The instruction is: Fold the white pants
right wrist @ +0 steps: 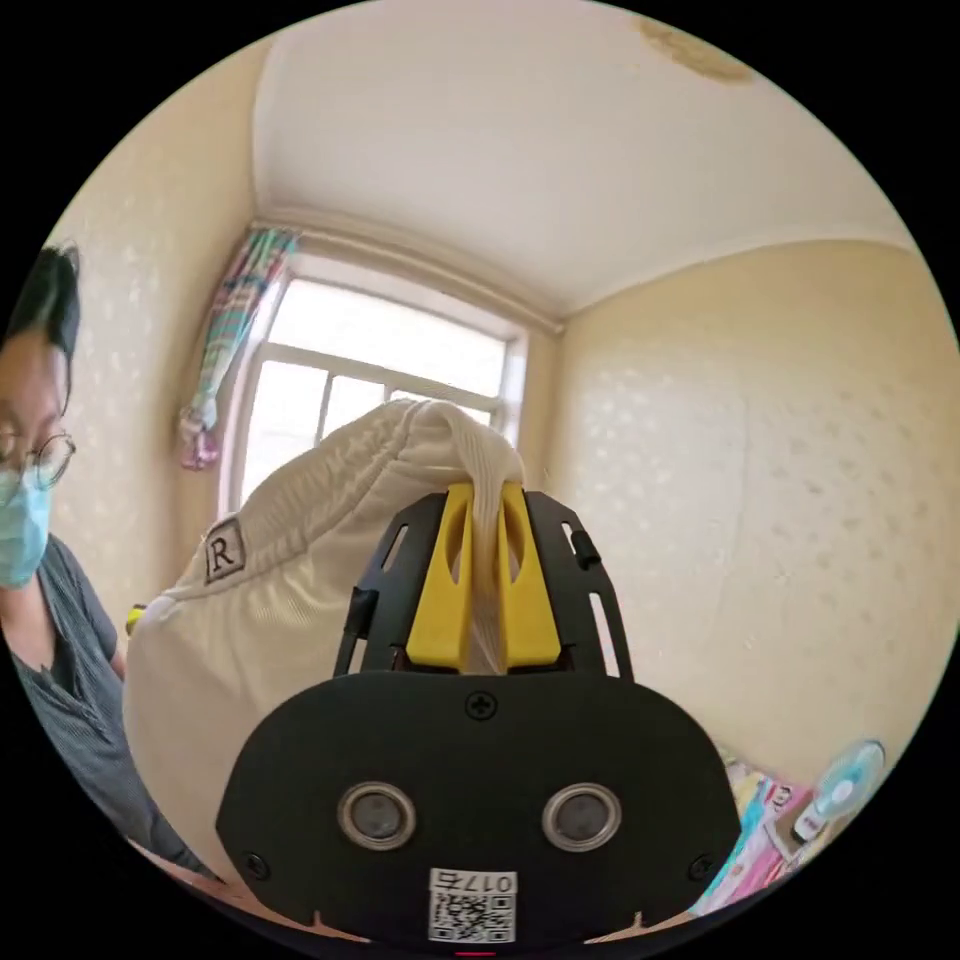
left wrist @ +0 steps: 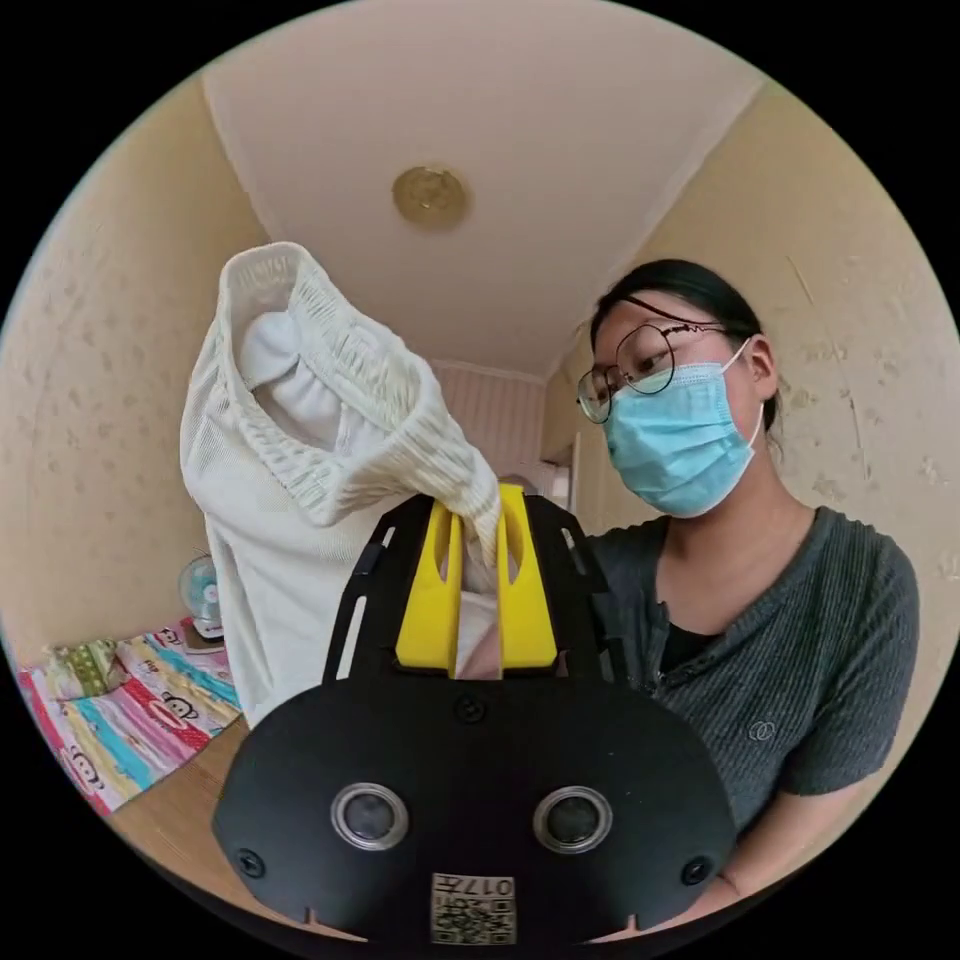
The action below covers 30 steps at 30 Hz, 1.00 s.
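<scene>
Two grippers hold the white pants (left wrist: 300,440) up in the air, each at one point of the ribbed waistband. In the left gripper view, the left gripper (left wrist: 478,585) has its yellow jaws closed on a bunched piece of the waistband, which comes out between the jaw tips and rises up and to the left of them. The waist opening faces the camera there, and the body of the garment hangs down from it beside the jaws toward the wooden surface (left wrist: 175,815). So the long axis of the pants runs roughly from the raised waistband downward to this surface.

In the right gripper view, the right gripper (right wrist: 485,575) also has its jaws pressed on a narrow fold of waistband, which goes over the jaw tips. The rest of the fabric swells to the left of the jaws and falls below them; a small patch (right wrist: 224,551) sits near the waistband. The lower end of the pants is hidden behind the gripper body, so I cannot tell how the legs lie.

A person in a grey top (left wrist: 800,660) stands close behind the garment. Colourful printed cloth (left wrist: 120,715) lies on the wooden surface, and what seems to be a small fan (left wrist: 200,592) stands near it.
</scene>
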### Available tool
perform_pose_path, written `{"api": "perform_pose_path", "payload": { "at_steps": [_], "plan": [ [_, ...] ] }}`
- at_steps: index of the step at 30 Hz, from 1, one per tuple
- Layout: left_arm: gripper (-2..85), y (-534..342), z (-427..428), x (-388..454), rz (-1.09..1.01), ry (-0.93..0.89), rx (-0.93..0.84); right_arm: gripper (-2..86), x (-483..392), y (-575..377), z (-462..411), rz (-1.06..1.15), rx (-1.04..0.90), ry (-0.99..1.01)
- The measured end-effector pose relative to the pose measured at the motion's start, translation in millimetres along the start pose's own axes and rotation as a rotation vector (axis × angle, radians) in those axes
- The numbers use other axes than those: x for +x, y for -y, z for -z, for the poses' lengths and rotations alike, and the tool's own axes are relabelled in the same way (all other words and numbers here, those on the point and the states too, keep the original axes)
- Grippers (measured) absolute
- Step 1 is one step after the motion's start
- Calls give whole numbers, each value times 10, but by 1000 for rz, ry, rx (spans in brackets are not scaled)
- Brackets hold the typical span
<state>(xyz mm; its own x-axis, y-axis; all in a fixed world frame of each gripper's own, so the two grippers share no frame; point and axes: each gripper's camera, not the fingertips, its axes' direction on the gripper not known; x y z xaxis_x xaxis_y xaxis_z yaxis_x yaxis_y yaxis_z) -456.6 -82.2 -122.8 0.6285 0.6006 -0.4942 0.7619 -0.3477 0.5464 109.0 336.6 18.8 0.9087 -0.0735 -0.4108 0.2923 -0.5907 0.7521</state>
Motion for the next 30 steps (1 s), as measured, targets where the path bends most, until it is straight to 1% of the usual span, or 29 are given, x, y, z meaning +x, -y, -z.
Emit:
{"api": "perform_pose_path", "payload": {
  "at_steps": [1, 2, 3, 4, 5, 6, 7, 8, 9, 10, 11, 12, 13, 14, 15, 16, 17, 18, 19, 21, 22, 23, 24, 26, 27, 29, 30],
  "plan": [
    [54, 126, 207, 50, 9, 125, 13, 48, 113, 62, -256, -23, -43, 67],
    [54, 217, 455, 48, 52, 255, 34, 55, 361, 105, -812, -99, -145, 200],
    [54, 246, 589, 27, 80, 314, 42, 64, 587, 11, -1418, -184, -272, 304],
    [54, 270, 863, -54, 147, 423, 37, 71, 675, -86, -1710, -224, -342, 337],
    [57, 238, 1161, -176, 234, 532, 6, 85, 805, -378, -2237, -311, -483, 364],
    [59, 196, 1319, -247, 285, 588, -17, 107, 868, -762, -2626, -401, -604, 373],
    [62, 46, 1659, -396, 394, 710, -64, 118, 869, -968, -2757, -430, -647, 382],
    [65, -211, 2037, -560, 543, 846, -104, 117, 823, -1392, -2906, -454, -700, 415],
    [64, -374, 2233, -636, 631, 912, -115, 107, 758, -1863, -2946, -474, -730, 455],
    [62, -796, 2678, -759, 843, 1030, -108, 97, 729, -2111, -2939, -490, -748, 475],
    [46, -1265, 3126, -778, 1031, 1098, -51, 78, 685, -2658, -2883, -540, -797, 516],
    [38, -1494, 3332, -754, 1102, 1108, -14, 59, 654, -3261, -2763, -620, -854, 550],
    [27, -1911, 3682, -677, 1224, 1101, 51, 55, 642, -3581, -2675, -675, -883, 563],
    [27, -2296, 3971, -579, 1371, 1080, 109, 48, 612, -4256, -2429, -814, -940, 578],
    [32, -2460, 4083, -530, 1442, 1065, 134, 44, 564, -4903, -2107, -974, -995, 579],
    [40, -2703, 4247, -436, 1542, 1034, 182, 42, 531, -5209, -1912, -1063, -1018, 574],
    [46, -2835, 4351, -384, 1594, 1009, 208, 40, 446, -5735, -1460, -1245, -1030, 552],
    [48, -2872, 4392, -380, 1614, 998, 209, 38, 344, -6123, -939, -1408, -987, 528],
    [51, -2903, 4460, -423, 1649, 981, 185, 37, 296, -6260, -681, -1480, -956, 511],
    [64, -2892, 4555, -608, 1688, 954, 113, 32, 124, -6526, 309, -1713, -808, 386],
    [80, -2874, 4618, -790, 1709, 934, 64, 32, 88, -6536, 534, -1757, -763, 351],
    [95, -2852, 4682, -1018, 1710, 906, 14, 30, 33, -6504, 959, -1822, -660, 290],
    [102, -2844, 4718, -1144, 1708, 892, -8, 29, -1, -6425, 1327, -1856, -563, 231],
    [120, -2855, 4892, -1667, 1736, 870, -81, 28, -41, -6266, 1804, -1876, -440, 132],
    [124, -2866, 4947, -1797, 1750, 874, -92, 28, -76, -6165, 2074, -1887, -374, 74],
    [138, -2894, 5195, -2273, 1797, 919, -110, 28, -151, -6027, 2423, -1912, -279, 0],
    [141, -2892, 5264, -2377, 1804, 936, -105, 28, -210, -5935, 2617, -1921, -216, -30]
  ]
}}
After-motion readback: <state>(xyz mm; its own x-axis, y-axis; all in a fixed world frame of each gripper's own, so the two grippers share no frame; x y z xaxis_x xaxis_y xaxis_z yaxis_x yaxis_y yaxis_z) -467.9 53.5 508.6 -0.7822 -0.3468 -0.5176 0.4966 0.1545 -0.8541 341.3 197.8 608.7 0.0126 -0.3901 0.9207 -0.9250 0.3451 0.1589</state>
